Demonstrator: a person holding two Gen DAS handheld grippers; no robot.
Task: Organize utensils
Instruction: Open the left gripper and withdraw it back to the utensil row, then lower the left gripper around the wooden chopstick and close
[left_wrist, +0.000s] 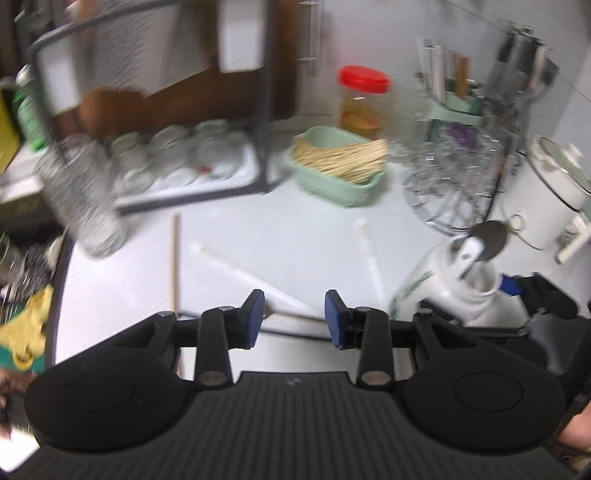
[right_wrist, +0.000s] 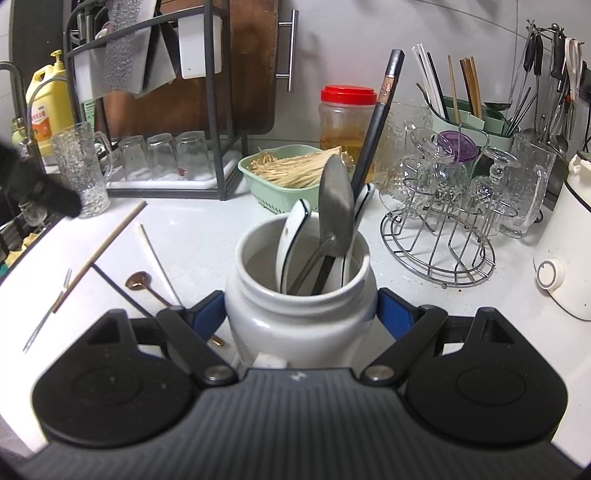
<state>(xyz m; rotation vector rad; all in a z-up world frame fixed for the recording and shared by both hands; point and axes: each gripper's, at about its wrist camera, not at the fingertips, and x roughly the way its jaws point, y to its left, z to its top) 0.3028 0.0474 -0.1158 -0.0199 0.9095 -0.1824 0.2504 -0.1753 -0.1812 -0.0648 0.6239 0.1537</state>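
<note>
Right gripper (right_wrist: 301, 314): blue pads clamped against the sides of a glossy white ceramic jar (right_wrist: 299, 317). The jar holds a steel spoon (right_wrist: 334, 206), white ceramic spoons (right_wrist: 291, 240) and a black chopstick (right_wrist: 373, 147). Left of the jar, on the smooth white counter (right_wrist: 207, 232), lie a wooden chopstick (right_wrist: 107, 247) and a copper spoon (right_wrist: 138, 280). Left gripper (left_wrist: 294, 314): jaws apart, gripping nothing, above those loose utensils left of the jar.
</note>
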